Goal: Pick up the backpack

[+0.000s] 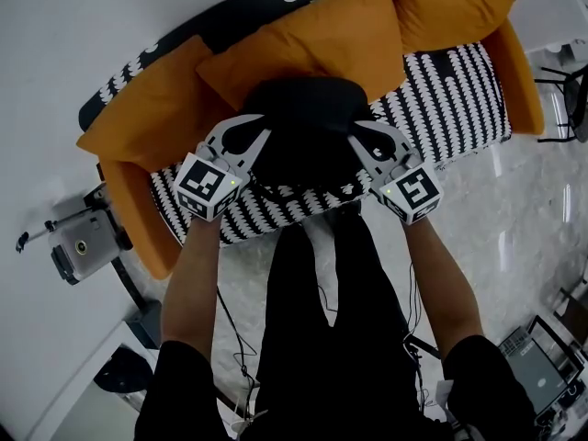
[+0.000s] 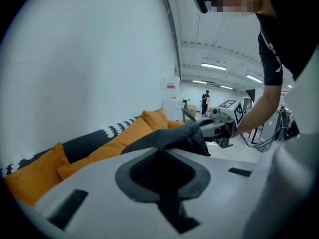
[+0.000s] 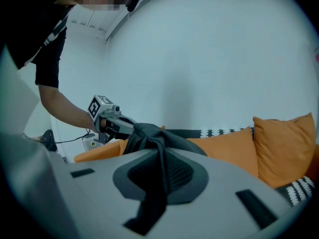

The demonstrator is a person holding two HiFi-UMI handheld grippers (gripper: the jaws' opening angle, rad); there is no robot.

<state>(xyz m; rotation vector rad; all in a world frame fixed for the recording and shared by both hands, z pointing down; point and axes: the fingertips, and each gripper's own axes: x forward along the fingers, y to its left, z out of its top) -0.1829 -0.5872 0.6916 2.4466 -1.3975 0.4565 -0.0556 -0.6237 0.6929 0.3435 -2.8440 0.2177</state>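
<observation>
A black backpack (image 1: 303,122) lies on the black-and-white patterned seat of a sofa (image 1: 455,99), against the orange cushions (image 1: 317,39). My left gripper (image 1: 255,138) holds its left side and my right gripper (image 1: 364,138) its right side. In the left gripper view, black backpack fabric (image 2: 174,136) is pinched between the jaws of the left gripper (image 2: 162,156). In the right gripper view, a fold of the backpack (image 3: 149,136) runs down through the shut jaws of the right gripper (image 3: 162,158). Each gripper view shows the other gripper on the bag's far side.
Orange bolsters close both ends of the sofa, which stands against a white wall. A grey device (image 1: 83,243) stands on the floor left of the sofa, with cables by the person's legs. An open case (image 1: 537,366) lies at the lower right, and a dark chair (image 1: 570,85) stands at the right edge.
</observation>
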